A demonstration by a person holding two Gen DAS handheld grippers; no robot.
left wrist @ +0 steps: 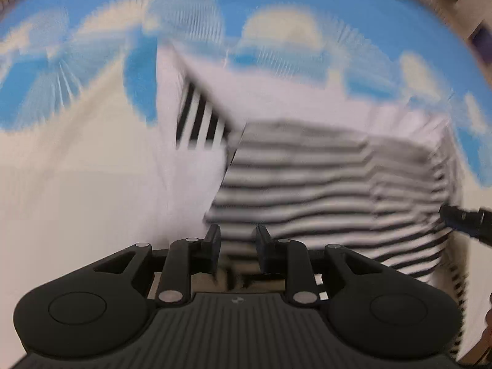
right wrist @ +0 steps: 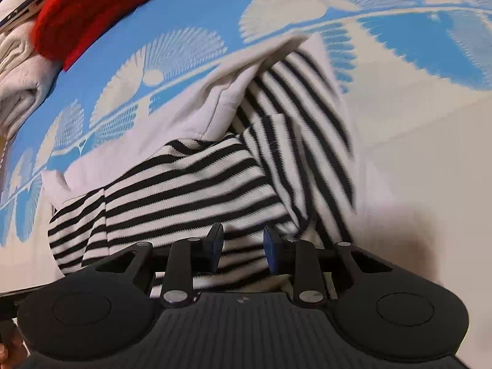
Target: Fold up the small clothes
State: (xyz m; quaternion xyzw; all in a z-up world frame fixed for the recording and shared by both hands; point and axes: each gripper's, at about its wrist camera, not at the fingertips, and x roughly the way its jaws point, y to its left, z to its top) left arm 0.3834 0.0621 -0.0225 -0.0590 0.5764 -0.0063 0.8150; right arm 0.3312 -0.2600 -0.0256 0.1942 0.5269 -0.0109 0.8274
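A small black-and-white striped knit garment with plain white panels (right wrist: 196, 184) lies partly folded on a blue cloth printed with cream fan-shaped flowers (right wrist: 215, 6), and everything else is placed from that garment. The right gripper (right wrist: 243, 244) points down over the garment's near edge; its jaws stand apart, the striped fabric shows in the gap between the blue pads, and the pads do not press on it. The left gripper (left wrist: 238, 244) stands at the garment's near edge too, in a blurred view, its jaws likewise apart, with striped fabric (left wrist: 323, 184) just beyond the tips and nothing clamped. Beyond the stripes a white flap (right wrist: 233, 92) is turned up, showing more stripes beneath. Well beyond the garment, at the far left of the right wrist view, lie a red fabric (right wrist: 92, 12) and a cream ribbed knit (right wrist: 15, 77).
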